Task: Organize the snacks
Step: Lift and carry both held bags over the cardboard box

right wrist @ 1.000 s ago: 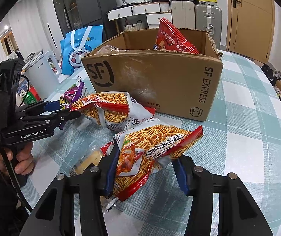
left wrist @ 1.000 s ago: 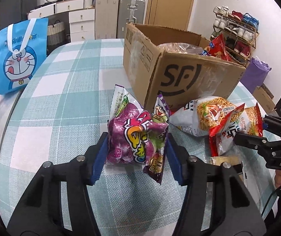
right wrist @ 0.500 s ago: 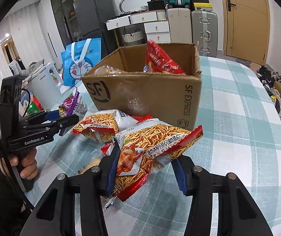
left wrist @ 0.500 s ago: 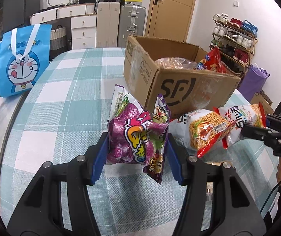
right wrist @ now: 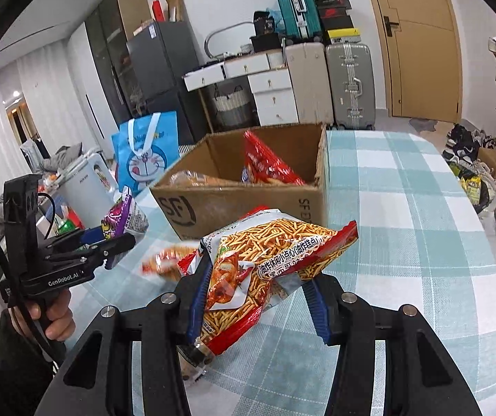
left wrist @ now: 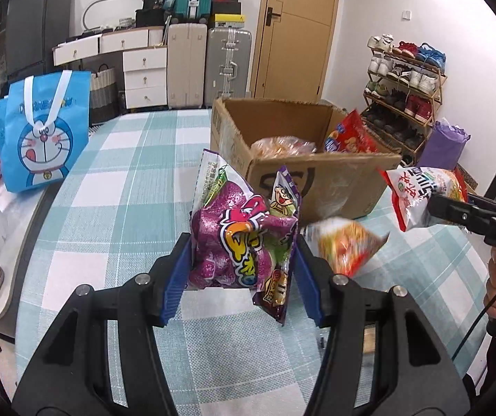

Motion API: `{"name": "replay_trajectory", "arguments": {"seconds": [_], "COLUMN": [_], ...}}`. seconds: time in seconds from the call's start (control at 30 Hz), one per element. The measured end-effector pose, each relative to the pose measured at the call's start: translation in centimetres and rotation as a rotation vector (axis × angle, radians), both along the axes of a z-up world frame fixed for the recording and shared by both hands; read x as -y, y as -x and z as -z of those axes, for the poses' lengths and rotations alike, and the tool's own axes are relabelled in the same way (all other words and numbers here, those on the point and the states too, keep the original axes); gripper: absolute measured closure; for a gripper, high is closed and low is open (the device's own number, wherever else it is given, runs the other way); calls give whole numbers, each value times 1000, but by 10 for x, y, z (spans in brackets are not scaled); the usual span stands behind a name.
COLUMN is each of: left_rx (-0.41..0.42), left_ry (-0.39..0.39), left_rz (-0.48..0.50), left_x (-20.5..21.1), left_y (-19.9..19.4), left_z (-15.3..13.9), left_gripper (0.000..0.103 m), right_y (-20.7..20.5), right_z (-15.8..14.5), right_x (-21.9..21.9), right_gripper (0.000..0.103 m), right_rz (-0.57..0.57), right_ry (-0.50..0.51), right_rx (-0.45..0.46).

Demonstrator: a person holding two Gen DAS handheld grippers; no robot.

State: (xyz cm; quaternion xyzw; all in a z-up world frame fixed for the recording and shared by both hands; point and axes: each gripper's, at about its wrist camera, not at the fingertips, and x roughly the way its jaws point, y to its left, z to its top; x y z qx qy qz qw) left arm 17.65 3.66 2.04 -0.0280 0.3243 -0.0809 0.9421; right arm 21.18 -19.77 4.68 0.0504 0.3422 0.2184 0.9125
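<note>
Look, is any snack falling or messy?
Yes. One orange noodle-snack bag shows blurred, seemingly dropping toward the table before the cardboard box. The purple bag and noodle bag sit gripped.

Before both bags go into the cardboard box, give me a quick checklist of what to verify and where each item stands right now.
1. Left gripper clamped on the purple snack bags: ok, both pads press in.
2. Right gripper clamped on the noodle-snack bag: ok.
3. Cardboard box open on top: ok, flaps out of the way.
4. Room inside the box: ok, only a red bag and a clear-wrapped pack show, bare wall above them.
5. Held bags high enough to pass the near rim: cannot tell.
6. Blurred orange bag under the grippers settled on the table: cannot tell.
</note>
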Motion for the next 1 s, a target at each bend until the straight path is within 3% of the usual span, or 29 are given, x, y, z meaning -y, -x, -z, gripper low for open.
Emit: {"name": "replay_trajectory", "arguments": {"seconds": [0.57, 1.0], "left_rx": [70, 105], "left_ry": [10, 13], "left_rz": [19, 28], "left_x": [9, 20], "left_y": [23, 5], "left_z": [-33, -51], "left_gripper": [50, 50], "right_y": [12, 9], "right_z": [-24, -28], "right_x": [8, 11], "right_gripper": [54, 54], "right_rz": [18, 61], "right_ry": [-54, -107], "right_rx": [78, 98]}}
